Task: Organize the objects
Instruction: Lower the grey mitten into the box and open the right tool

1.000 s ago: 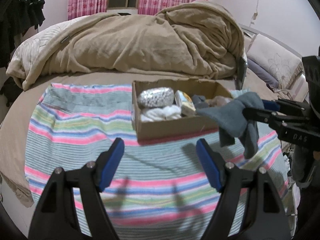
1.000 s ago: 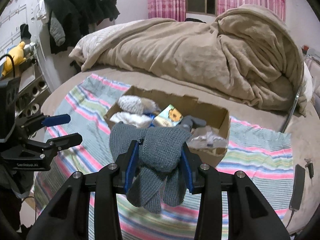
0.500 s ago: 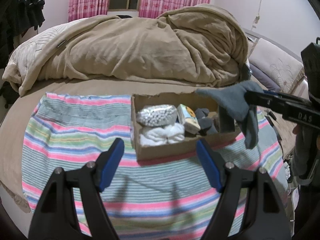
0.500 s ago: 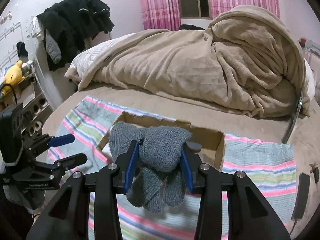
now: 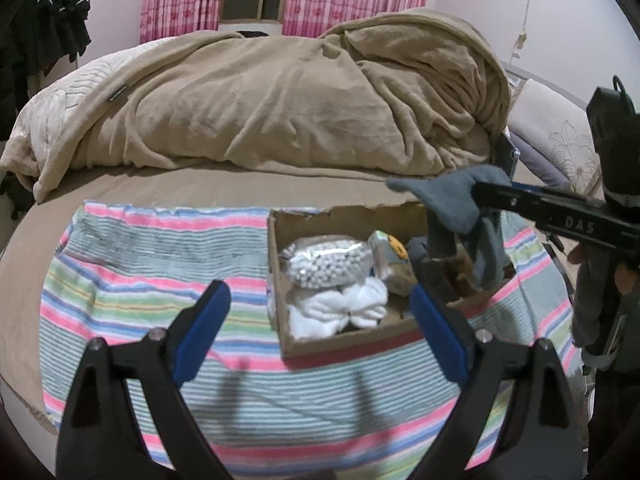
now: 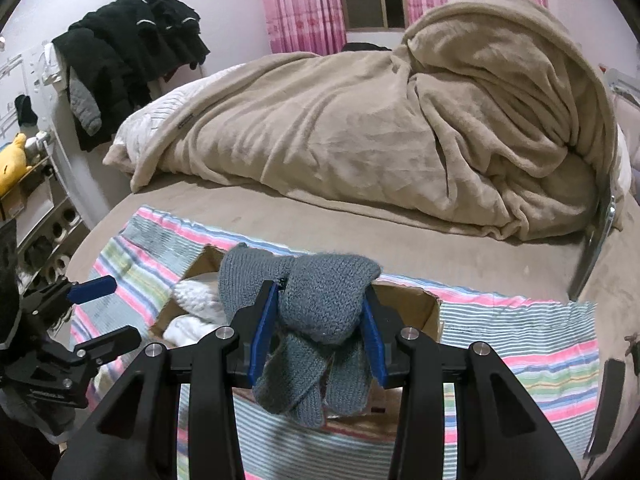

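My right gripper (image 6: 320, 291) is shut on a pair of grey knitted gloves (image 6: 256, 276), whose fingers dangle below the pads. From the left wrist view the gloves (image 5: 444, 200) hang from that gripper (image 5: 490, 194) over the far right part of an open cardboard box (image 5: 344, 340). In the box lie a bag of white beads (image 5: 326, 262), white cloth (image 5: 340, 308) and a small packet (image 5: 390, 256). My left gripper (image 5: 316, 296) hovers in front of the box, its jaws opening with nothing between them. It also shows at the left of the right wrist view (image 6: 100, 314).
The box (image 6: 412, 300) sits on a striped blanket (image 5: 140, 280) spread over a bed. A heaped beige duvet (image 5: 280, 100) fills the back. Black clothes (image 6: 132, 52) hang at the left wall, and a dark flat device (image 6: 608, 400) lies on the bed at right.
The right gripper has carried the gloves from the box's front right corner up and back over the box. The left gripper's jaws have spread wider.
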Demonstrator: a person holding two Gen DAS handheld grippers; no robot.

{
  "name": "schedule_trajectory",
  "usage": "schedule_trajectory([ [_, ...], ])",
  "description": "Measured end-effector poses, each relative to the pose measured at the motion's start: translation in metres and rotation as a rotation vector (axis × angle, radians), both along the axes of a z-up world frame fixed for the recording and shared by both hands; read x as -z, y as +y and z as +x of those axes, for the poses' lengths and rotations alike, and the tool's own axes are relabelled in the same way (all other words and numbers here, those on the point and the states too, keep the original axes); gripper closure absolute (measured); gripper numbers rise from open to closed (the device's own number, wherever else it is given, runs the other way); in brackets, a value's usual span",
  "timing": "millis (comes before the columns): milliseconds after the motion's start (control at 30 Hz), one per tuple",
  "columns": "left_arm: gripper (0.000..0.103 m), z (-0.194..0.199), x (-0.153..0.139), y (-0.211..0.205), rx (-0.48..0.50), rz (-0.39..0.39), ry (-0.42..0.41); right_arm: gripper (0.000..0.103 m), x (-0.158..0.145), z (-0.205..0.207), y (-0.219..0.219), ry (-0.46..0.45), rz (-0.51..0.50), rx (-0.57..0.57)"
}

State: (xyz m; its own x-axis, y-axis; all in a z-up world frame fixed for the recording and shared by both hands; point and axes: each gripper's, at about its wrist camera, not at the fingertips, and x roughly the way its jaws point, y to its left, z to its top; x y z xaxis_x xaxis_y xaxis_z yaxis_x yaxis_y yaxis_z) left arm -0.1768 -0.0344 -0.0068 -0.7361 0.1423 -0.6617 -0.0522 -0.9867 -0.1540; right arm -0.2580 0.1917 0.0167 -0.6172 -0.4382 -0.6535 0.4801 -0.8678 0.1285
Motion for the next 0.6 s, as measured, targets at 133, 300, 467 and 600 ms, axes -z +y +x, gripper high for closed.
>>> schedule_trajectory([
  [133, 0.01, -0.011, 0.003, -0.001, 0.0, 0.006, -0.008, 0.061, 0.011, -0.01, 0.0, -0.02, 0.004, 0.013],
  [300, 0.01, -0.021, 0.011, -0.001, 0.001, 0.004, -0.022, 0.061, 0.025, -0.021, -0.002, -0.043, 0.016, 0.027],
  [467, 0.01, -0.028, 0.019, -0.003, -0.006, 0.009, -0.034, 0.061, 0.041, -0.029, -0.004, -0.071, 0.024, 0.037],
  [600, 0.01, -0.03, 0.022, -0.003, -0.005, 0.013, -0.032, 0.061, 0.055, -0.036, -0.006, -0.099, 0.039, 0.042],
])
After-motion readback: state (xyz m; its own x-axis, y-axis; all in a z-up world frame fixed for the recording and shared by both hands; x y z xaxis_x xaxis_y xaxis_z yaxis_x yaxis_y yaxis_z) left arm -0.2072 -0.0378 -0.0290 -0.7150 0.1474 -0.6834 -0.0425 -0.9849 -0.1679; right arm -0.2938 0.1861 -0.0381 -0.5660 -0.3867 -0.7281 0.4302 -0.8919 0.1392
